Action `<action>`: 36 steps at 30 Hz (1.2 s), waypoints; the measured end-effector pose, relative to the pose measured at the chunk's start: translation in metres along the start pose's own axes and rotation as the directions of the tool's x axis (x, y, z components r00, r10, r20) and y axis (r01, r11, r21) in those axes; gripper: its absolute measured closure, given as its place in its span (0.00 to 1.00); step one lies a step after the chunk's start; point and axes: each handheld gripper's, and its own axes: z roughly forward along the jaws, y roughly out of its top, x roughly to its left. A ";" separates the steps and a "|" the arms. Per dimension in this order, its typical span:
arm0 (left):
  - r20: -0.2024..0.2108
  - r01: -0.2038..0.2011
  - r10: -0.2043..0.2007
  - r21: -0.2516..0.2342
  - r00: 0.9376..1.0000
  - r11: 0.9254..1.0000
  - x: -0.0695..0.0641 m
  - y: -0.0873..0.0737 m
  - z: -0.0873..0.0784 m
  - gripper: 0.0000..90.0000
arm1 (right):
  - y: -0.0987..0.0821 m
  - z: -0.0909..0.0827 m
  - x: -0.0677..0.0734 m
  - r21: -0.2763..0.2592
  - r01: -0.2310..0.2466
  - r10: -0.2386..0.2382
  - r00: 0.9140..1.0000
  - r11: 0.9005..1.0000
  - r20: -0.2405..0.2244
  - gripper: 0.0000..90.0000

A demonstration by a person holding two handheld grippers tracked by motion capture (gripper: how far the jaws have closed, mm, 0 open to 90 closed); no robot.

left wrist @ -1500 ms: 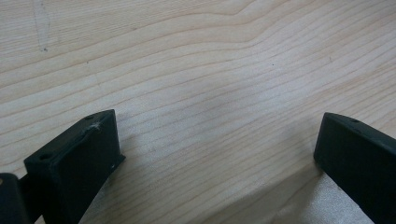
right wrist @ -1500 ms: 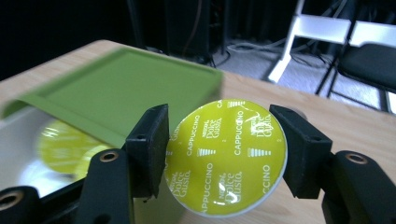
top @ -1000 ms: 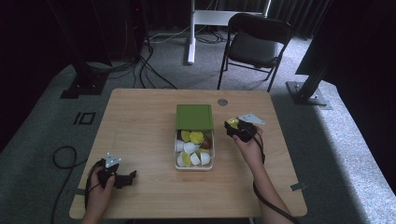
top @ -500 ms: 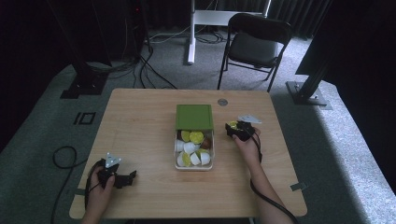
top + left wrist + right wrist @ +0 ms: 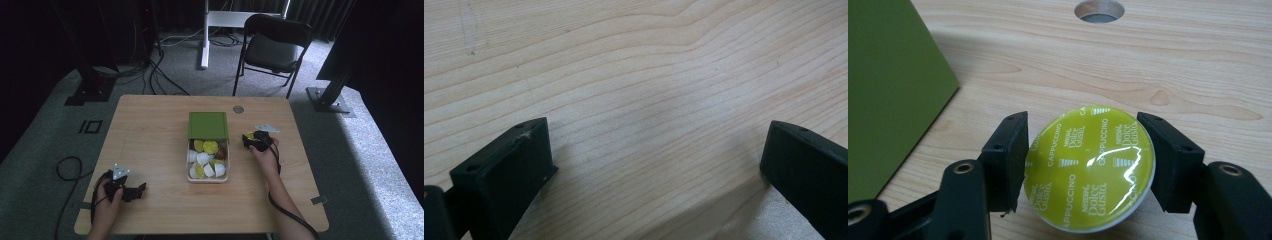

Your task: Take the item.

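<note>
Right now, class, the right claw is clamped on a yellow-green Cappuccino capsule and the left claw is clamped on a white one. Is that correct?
Not quite. The left claw holds nothing: the left gripper view shows its jaws wide apart over bare table. The right claw is indeed clamped on the yellow-green Cappuccino capsule.

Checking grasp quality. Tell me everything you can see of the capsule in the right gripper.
The capsule is round, with a glossy yellow-green foil lid printed in white with "Dolce Gusto" and "Cappuccino", and a thin pale rim. It looks intact. The right gripper clamps it from both sides, one black jaw on each edge, lid facing the camera. It sits over the wooden table, right of the green box lid. Its body under the foil is hidden.
</note>
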 end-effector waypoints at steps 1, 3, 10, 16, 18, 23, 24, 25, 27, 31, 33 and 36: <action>0.000 -0.001 0.001 0.000 1.000 1.000 0.000 0.000 0.000 0.01 | 0.001 0.000 0.000 0.004 0.000 0.000 1.000 1.000 -0.009 0.39; 0.000 0.000 0.000 0.000 1.000 1.000 0.000 0.000 0.000 0.01 | 0.003 -0.003 0.000 -0.008 -0.007 0.007 1.000 1.000 -0.022 0.30; 0.000 0.000 0.000 0.000 1.000 1.000 0.000 0.000 0.000 0.01 | 0.008 -0.018 -0.001 -0.061 -0.002 -0.001 0.999 0.998 -0.053 0.17; 0.000 0.000 0.000 0.000 1.000 1.000 0.000 0.000 0.000 0.01 | 0.003 -0.035 -0.001 -0.079 0.078 -0.085 0.992 0.994 -0.096 0.17; 0.000 0.000 0.000 0.000 1.000 1.000 0.000 0.000 0.000 0.02 | -0.002 -0.041 -0.002 -0.081 0.104 -0.114 0.985 0.991 -0.130 0.17; 0.000 0.000 0.000 0.000 1.000 1.000 0.000 0.000 0.000 0.02 | -0.008 -0.053 0.000 -0.092 0.129 -0.144 0.972 0.987 -0.183 0.17; 0.000 0.000 0.000 0.000 1.000 1.000 0.000 0.000 0.000 0.01 | -0.010 -0.055 0.000 -0.094 0.145 -0.161 0.967 0.985 -0.199 0.17; 0.000 0.000 0.000 0.000 1.000 1.000 0.000 0.000 0.000 0.01 | -0.011 -0.056 0.001 -0.095 0.160 -0.177 0.961 0.983 -0.212 0.17; 0.000 0.000 0.000 0.000 1.000 1.000 0.000 0.000 0.000 0.01 | -0.014 -0.059 0.004 -0.091 0.179 -0.196 0.952 0.980 -0.235 0.17; 0.000 0.000 0.000 0.000 1.000 1.000 0.000 0.000 0.000 0.02 | -0.019 -0.066 0.008 -0.106 0.211 -0.235 0.913 0.972 -0.332 0.17; 0.000 0.000 0.000 0.000 1.000 1.000 0.000 0.000 0.000 0.02 | -0.022 -0.070 0.010 -0.109 0.238 -0.262 0.887 0.965 -0.380 0.17; 0.000 0.000 0.000 0.000 1.000 1.000 0.000 0.000 0.000 0.01 | -0.023 -0.072 0.012 -0.108 0.256 -0.277 0.879 0.961 -0.388 0.17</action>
